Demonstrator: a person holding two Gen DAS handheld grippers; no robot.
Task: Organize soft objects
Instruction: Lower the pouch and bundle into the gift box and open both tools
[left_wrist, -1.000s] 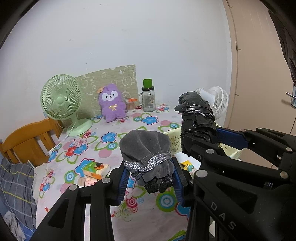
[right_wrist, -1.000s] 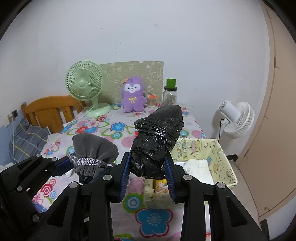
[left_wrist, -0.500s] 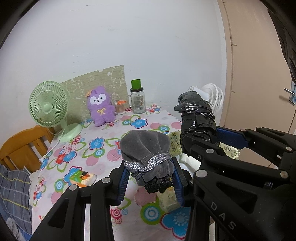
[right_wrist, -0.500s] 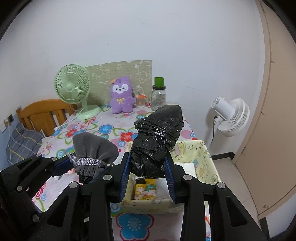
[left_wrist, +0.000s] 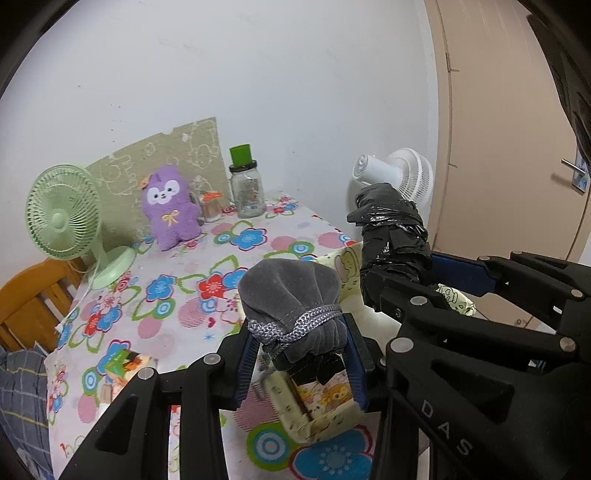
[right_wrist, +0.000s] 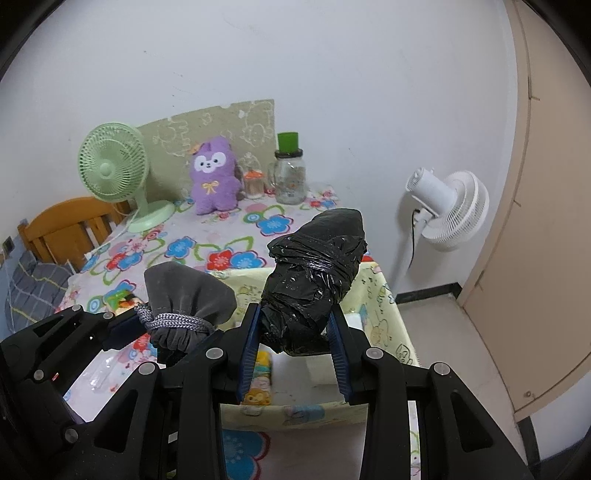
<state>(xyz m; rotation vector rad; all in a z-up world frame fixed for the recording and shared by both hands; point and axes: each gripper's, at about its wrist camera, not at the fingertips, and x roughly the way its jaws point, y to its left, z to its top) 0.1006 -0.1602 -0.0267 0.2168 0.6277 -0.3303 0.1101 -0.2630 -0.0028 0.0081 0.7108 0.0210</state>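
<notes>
My left gripper (left_wrist: 301, 354) is shut on a grey velvet drawstring pouch (left_wrist: 291, 295), held above the near end of a yellow patterned fabric basket (left_wrist: 325, 417). My right gripper (right_wrist: 293, 343) is shut on a black plastic-wrapped bundle (right_wrist: 314, 284), held over the same basket (right_wrist: 384, 332). The pouch also shows at the left of the right wrist view (right_wrist: 184, 299), and the bundle at the right of the left wrist view (left_wrist: 391, 236). A purple plush toy (right_wrist: 213, 177) sits at the back of the floral table.
A green desk fan (right_wrist: 114, 170), a glass jar with a green lid (right_wrist: 290, 173) and a small bottle (right_wrist: 255, 182) stand at the table's back. A white floor fan (right_wrist: 450, 210) stands right of the table. A wooden chair (right_wrist: 62, 229) is at the left.
Both grippers have moved right and forward with their loads, from over the tablecloth to over the yellow basket. The grips have not changed.
</notes>
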